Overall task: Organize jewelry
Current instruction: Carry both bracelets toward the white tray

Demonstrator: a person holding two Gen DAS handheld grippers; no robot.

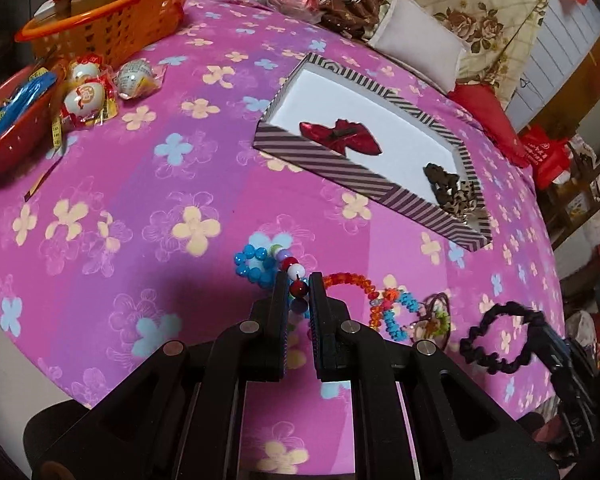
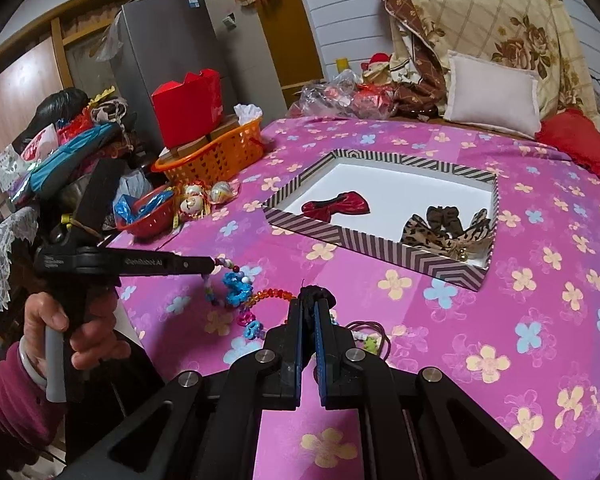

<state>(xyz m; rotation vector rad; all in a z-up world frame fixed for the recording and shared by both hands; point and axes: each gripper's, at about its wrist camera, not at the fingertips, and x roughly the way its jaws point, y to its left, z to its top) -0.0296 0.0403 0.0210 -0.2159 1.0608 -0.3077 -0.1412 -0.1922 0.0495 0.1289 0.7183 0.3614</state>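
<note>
My left gripper [image 1: 299,286] is shut on a string of coloured beads [image 1: 299,270], whose blue bead loop [image 1: 256,266] rests on the pink flowered cloth. In the right wrist view that left gripper [image 2: 212,266] enters from the left with the bead string [image 2: 225,263] hanging from its tip. My right gripper [image 2: 309,308] is shut on a black scrunchie [image 2: 318,295], which appears as a dark loop [image 1: 500,340] in the left wrist view. An orange bead bracelet [image 1: 352,282] and thin hair ties [image 2: 368,328] lie between the two grippers. The striped box [image 2: 380,248] holds a red bow [image 2: 336,204] and leopard bows [image 2: 448,228].
An orange basket [image 1: 100,28], a red bowl [image 1: 12,128] and wrapped round sweets [image 1: 88,96] stand at the far left. A white pillow [image 2: 492,96] and a red cushion [image 2: 580,148] lie behind the box. The table's edge runs close by at the lower left.
</note>
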